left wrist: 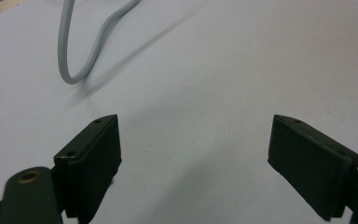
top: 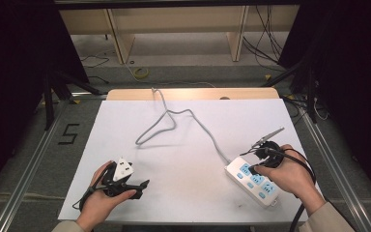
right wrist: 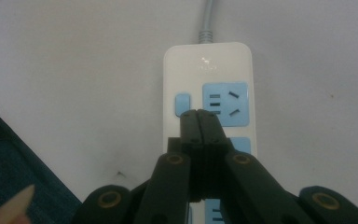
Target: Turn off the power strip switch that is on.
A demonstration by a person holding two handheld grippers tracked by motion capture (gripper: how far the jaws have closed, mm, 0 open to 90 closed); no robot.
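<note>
A white power strip [top: 255, 182] with blue sockets lies at the table's right front. In the right gripper view the power strip [right wrist: 208, 74] runs away from me, its grey cable [right wrist: 208, 18] leaving at the top. My right gripper [right wrist: 199, 115] is shut with nothing between its jaws, its tips just above the strip between the small blue switch [right wrist: 182, 103] and the first socket [right wrist: 225, 103]. In the high view my right gripper [top: 257, 168] hangs over the strip. My left gripper [top: 144, 183] rests low at the left front, open and empty; its pads [left wrist: 93, 163] stand wide apart over bare table.
The grey cable [top: 174, 118] loops across the middle of the white table [top: 125, 125] toward the far edge. Its bend [left wrist: 74, 70] lies ahead of the left gripper. Wooden shelving and loose floor cables sit beyond the table.
</note>
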